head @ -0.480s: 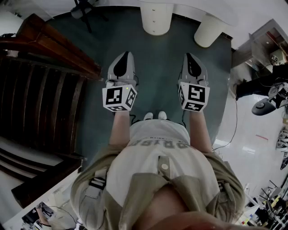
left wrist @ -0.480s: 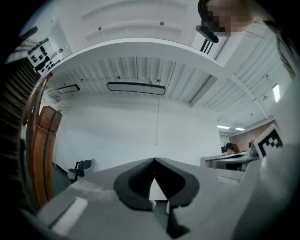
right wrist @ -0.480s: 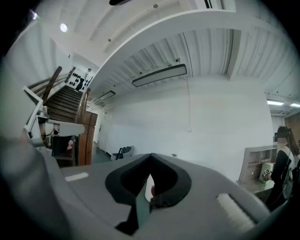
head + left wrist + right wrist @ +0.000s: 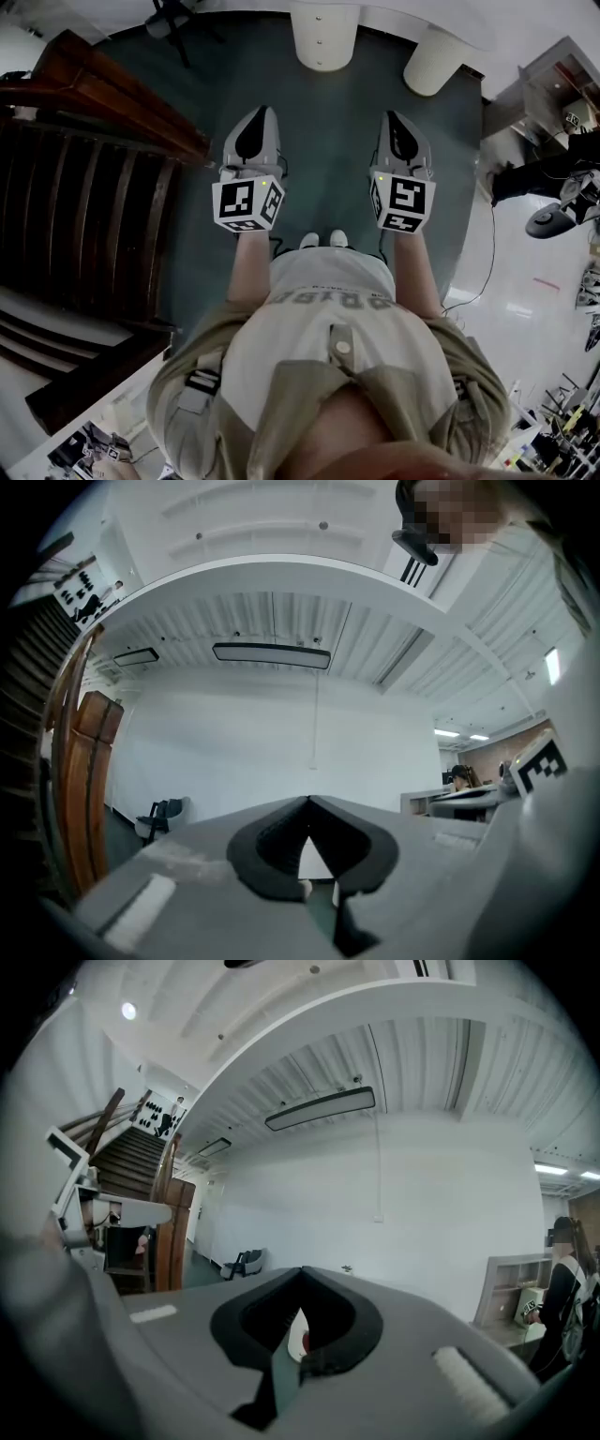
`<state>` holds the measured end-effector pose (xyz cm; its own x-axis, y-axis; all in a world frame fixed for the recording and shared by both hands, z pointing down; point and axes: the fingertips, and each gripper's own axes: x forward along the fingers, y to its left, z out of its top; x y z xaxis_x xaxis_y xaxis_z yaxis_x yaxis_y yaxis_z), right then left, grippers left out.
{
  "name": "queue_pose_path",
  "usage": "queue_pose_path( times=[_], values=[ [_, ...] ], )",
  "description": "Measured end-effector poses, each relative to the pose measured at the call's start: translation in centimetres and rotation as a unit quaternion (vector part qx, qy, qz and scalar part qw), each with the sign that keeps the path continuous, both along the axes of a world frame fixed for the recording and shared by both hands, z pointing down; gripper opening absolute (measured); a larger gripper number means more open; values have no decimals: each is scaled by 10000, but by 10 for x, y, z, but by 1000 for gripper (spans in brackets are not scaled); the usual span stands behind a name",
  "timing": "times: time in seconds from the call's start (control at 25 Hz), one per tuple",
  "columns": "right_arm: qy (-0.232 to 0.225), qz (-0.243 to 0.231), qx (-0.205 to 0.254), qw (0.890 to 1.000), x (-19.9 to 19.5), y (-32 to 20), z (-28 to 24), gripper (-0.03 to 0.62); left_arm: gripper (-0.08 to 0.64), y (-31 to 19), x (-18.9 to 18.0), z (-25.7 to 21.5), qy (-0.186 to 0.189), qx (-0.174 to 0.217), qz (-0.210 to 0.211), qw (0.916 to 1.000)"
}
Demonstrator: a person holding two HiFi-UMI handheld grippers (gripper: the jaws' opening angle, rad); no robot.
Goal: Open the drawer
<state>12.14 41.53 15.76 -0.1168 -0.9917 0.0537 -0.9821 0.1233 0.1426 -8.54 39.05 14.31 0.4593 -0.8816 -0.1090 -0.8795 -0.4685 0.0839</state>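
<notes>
No drawer shows in any view. In the head view I hold both grippers level in front of my body, above a dark teal floor (image 4: 328,141). My left gripper (image 4: 265,114) is shut and holds nothing, its marker cube just in front of my forearm. My right gripper (image 4: 393,116) is likewise shut and empty, a shoulder's width from the left. In the left gripper view the left gripper (image 4: 307,800) has its jaws meeting at a point against a far white wall. The right gripper (image 4: 301,1270) looks the same in the right gripper view.
A dark wooden staircase (image 4: 94,187) rises at my left. Two white round legs (image 4: 325,37) of a white structure stand ahead. A chair (image 4: 159,816) sits by the far wall. At the right are a shelf unit (image 4: 511,1302), a person (image 4: 567,1297) and cables (image 4: 483,272).
</notes>
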Motion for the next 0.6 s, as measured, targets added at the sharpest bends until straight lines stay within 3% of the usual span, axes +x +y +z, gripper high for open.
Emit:
queue_pose_path(
  times=[0.24,0.48,0.52,0.6],
  values=[
    [-103,-27,-36,9999,0,-2,2,0,3,-1,-4,1,9,-17,-48,10000],
    [-774,-47,144,9969,11,-5,-3,8,3,-4,-7,-2,14,70,-72,9999],
    [-816,-96,180,9965,11,-5,-4,55,3,-4,-7,-3,13,94,-26,10000],
    [-841,-227,231,9959,9,-6,-7,179,102,-5,-7,-4,52,110,119,9999]
  ],
)
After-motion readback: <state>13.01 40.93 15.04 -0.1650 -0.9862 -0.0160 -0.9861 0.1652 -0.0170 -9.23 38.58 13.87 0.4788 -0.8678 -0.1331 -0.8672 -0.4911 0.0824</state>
